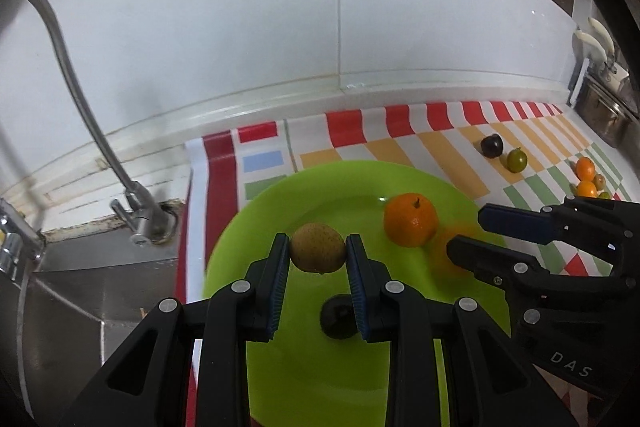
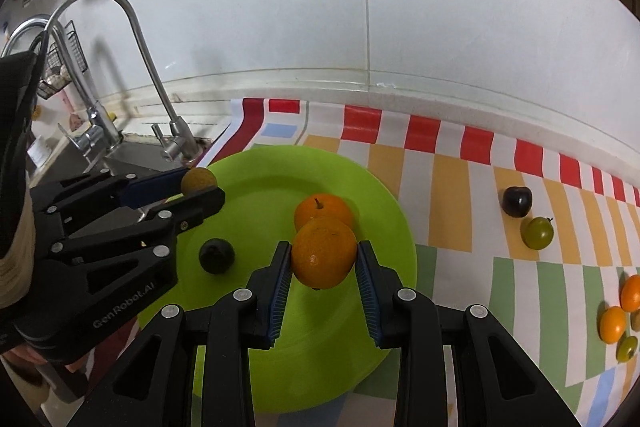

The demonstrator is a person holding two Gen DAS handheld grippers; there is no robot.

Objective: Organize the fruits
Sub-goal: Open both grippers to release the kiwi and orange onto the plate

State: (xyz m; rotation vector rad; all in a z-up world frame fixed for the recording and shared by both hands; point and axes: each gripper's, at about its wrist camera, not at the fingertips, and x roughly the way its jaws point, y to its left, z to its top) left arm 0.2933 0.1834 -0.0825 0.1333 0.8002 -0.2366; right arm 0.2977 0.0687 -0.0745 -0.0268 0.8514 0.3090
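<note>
- The left claw (image 1: 318, 253) pinches a speckled brown fruit (image 1: 318, 247) between its pads, held above the green plate (image 1: 280, 367).
- The right claw (image 2: 323, 259) pinches an orange (image 2: 323, 253) over the same plate.
- Just beyond the right claw a second orange (image 2: 320, 207) sits on the plate; a dark fruit (image 2: 216, 255) lies to its left.
- Far right of it, on the striped mat (image 2: 448, 187), lie a dark plum (image 2: 517, 201) and a green fruit (image 2: 538, 233).
</note>
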